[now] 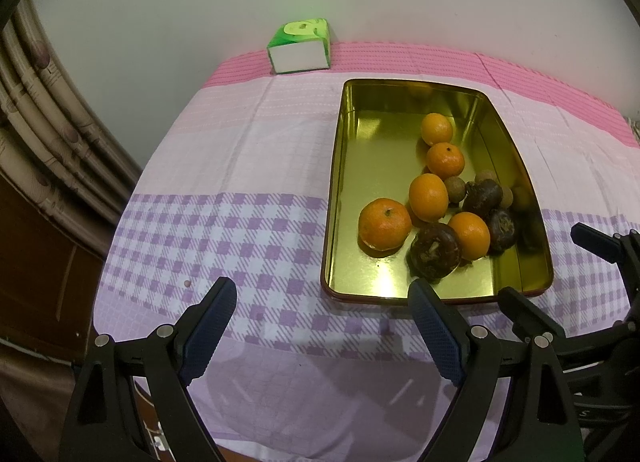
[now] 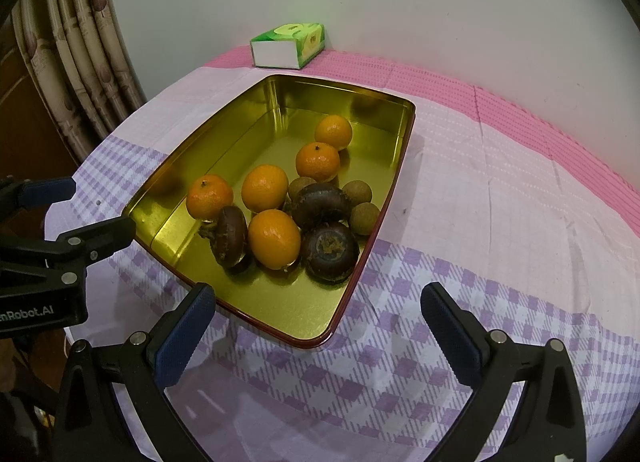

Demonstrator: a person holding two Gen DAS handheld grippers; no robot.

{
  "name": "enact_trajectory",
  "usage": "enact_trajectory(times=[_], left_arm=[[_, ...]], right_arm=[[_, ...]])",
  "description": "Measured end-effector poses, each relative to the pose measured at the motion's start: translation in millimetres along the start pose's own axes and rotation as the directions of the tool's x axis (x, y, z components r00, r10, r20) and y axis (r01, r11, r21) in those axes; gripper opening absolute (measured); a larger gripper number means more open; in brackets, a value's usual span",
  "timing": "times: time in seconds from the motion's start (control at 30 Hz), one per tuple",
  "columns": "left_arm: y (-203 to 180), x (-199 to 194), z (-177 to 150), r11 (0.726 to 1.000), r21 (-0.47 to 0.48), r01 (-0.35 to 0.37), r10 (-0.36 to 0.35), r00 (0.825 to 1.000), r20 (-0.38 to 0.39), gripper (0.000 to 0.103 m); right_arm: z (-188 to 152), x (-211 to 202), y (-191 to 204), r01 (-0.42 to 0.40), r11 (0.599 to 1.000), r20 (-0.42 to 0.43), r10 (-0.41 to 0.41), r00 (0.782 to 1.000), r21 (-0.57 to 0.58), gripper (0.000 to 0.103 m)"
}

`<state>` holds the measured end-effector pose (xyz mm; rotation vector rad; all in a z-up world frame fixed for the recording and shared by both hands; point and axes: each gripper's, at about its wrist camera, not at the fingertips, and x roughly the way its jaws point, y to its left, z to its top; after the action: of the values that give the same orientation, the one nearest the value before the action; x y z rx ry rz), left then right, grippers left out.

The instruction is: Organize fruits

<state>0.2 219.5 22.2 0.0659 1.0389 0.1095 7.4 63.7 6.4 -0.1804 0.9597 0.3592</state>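
Observation:
A gold metal tray (image 1: 352, 189) (image 2: 224, 149) lies on the checked cloth and holds several oranges (image 1: 385, 223) (image 2: 274, 238), three dark brown round fruits (image 1: 435, 250) (image 2: 330, 252) and small tan longans (image 1: 454, 189) (image 2: 364, 217), all mixed at its near end. My left gripper (image 1: 324, 304) is open and empty, above the cloth just in front of the tray's near left corner. My right gripper (image 2: 318, 312) is open and empty, over the tray's near corner. Each gripper shows at the edge of the other's view: the right (image 1: 560, 282) and the left (image 2: 86, 207).
A green and white tissue box (image 1: 300, 46) (image 2: 289, 45) stands at the table's far edge by the wall. Curtains (image 1: 44, 133) hang left of the table. The pink and purple cloth (image 2: 500, 201) covers the table around the tray.

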Motion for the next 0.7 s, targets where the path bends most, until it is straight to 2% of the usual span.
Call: enact_trajectory(times=[0.7], left_arm=[[-0.2, 0.6, -1.0, 1.000, 0.006, -0.001, 0.001, 1.000, -0.002, 0.088]], right_arm=[[-1.5, 1.2, 0.4, -0.005, 1.000, -0.005, 0.005, 1.000, -0.002, 0.101]])
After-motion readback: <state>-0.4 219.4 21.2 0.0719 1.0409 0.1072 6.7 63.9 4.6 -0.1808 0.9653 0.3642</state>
